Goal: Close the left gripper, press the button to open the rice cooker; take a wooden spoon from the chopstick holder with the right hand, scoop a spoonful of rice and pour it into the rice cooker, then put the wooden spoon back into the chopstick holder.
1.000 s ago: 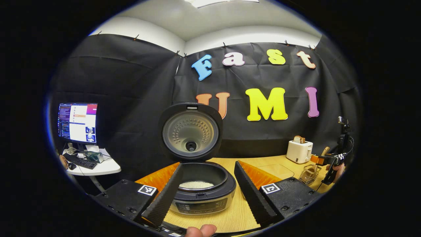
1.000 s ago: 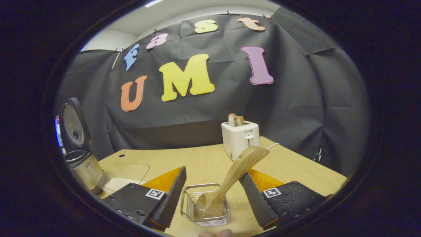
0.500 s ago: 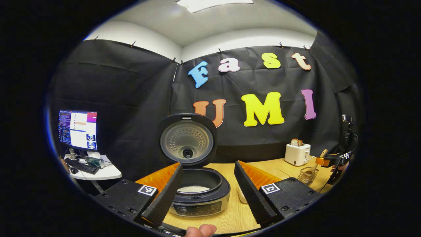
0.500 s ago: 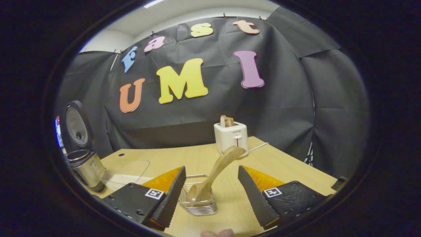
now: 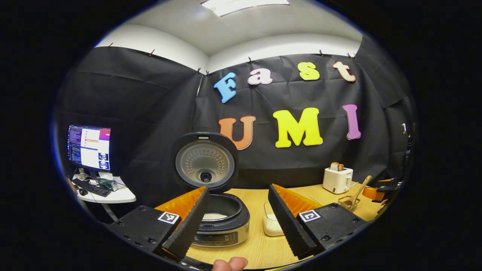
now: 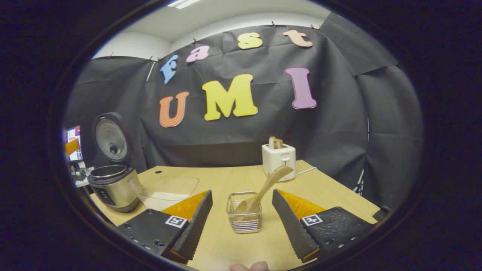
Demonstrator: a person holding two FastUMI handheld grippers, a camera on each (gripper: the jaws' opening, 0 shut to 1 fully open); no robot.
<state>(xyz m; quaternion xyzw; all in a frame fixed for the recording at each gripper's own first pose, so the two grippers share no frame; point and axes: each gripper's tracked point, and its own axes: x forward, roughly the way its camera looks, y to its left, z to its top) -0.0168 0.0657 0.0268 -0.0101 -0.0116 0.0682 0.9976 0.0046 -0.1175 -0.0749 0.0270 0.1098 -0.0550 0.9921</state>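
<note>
The rice cooker stands open on the wooden table, lid upright, with white rice in its pot. My left gripper is open, a short way back from the cooker, which sits behind its left finger. The wooden spoon leans bowl-down in the wire chopstick holder. My right gripper is open and empty, with the holder a little beyond its fingertips and apart from them. In the left gripper view the holder and the right gripper are at the far right.
A clear container with rice lies between cooker and holder. A white toaster with bread stands at the back of the table. A side desk with a monitor and keyboard is off to the left.
Both grippers have drawn back: the cooker and the holder look smaller and farther. The spoon stays in the holder, untouched. Both grippers remain open.
</note>
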